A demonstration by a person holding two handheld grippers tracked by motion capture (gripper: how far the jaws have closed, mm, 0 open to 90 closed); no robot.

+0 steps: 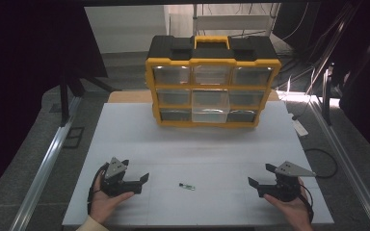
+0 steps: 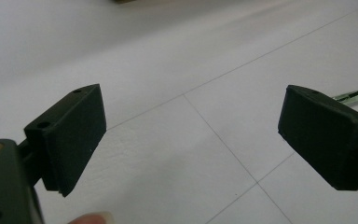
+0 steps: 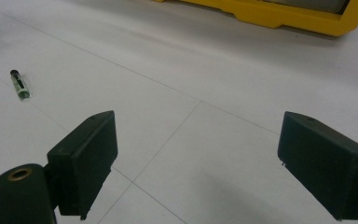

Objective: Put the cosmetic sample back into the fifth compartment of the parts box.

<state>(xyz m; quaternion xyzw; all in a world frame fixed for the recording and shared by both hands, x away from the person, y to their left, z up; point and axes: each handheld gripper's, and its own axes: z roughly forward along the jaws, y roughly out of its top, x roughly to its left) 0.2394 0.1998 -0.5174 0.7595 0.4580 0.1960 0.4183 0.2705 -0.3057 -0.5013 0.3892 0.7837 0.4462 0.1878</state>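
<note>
A: Status? Both grippers rest at the near edge of the white table (image 1: 125, 130). Left gripper (image 1: 136, 181) has its jaws apart, nothing between them. Right gripper (image 1: 260, 179) is the same.

B: The small green vial (image 1: 187, 186) lies flat between them, untouched. The yellow drawer organizer (image 1: 213, 86) stands at the far side with its middle drawer (image 1: 211, 107) pulled out.

A: Looks like pre-grasp. Next move needs a low, centred pinch on the vial.

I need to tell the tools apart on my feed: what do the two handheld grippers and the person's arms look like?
Both the left gripper and right gripper are black, each with two blocky rectangular jaws and a grey three-cornered plate on top. A black cable loops behind each hand. A brass-coloured ring shows by one jaw. A light sleeve cuff covers the left wrist.
</note>
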